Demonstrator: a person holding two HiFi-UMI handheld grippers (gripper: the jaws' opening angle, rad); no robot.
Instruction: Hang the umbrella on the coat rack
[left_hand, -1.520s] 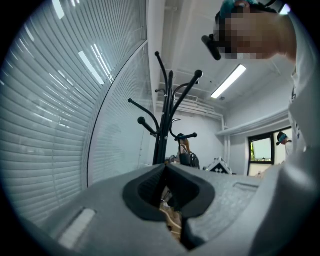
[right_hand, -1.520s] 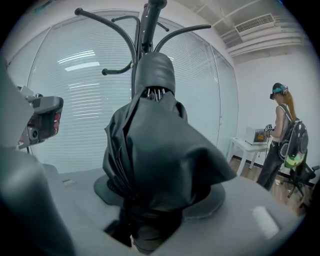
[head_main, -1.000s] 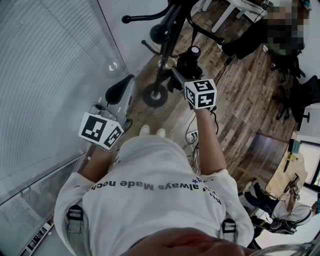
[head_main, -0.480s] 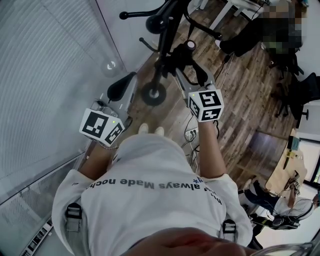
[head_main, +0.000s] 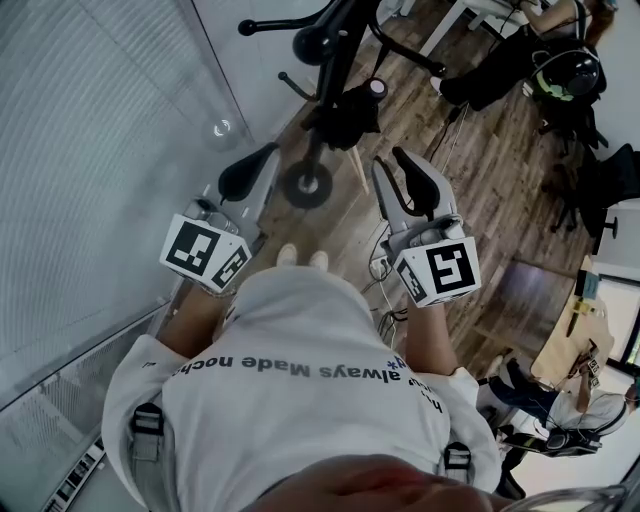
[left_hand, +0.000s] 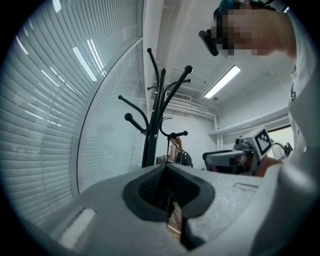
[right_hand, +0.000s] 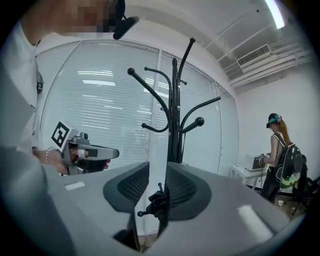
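Observation:
The black coat rack (head_main: 330, 40) stands on its round base (head_main: 307, 186) on the wooden floor. A folded black umbrella (head_main: 350, 115) hangs from it, touched by neither gripper. My right gripper (head_main: 390, 160) is drawn back to the right of the umbrella. Its jaws are closing, with nothing between them. In the right gripper view the umbrella (right_hand: 154, 202) shows through the narrow gap of that gripper (right_hand: 157, 167), below the rack (right_hand: 174, 115). My left gripper (head_main: 262, 158) sits left of the rack's base, shut and empty; its jaws (left_hand: 167, 170) meet in front of the rack (left_hand: 155, 115).
A glass wall with blinds (head_main: 100, 150) runs along the left, close behind the rack. A power strip (head_main: 383, 270) lies on the floor by the person's feet. People sit at the far right (head_main: 560, 60), and one stands at a white table (right_hand: 277, 155).
The right gripper has let go of the umbrella and pulled back toward the person, its jaws narrowing. The umbrella stays hanging on the rack. The left gripper has kept still.

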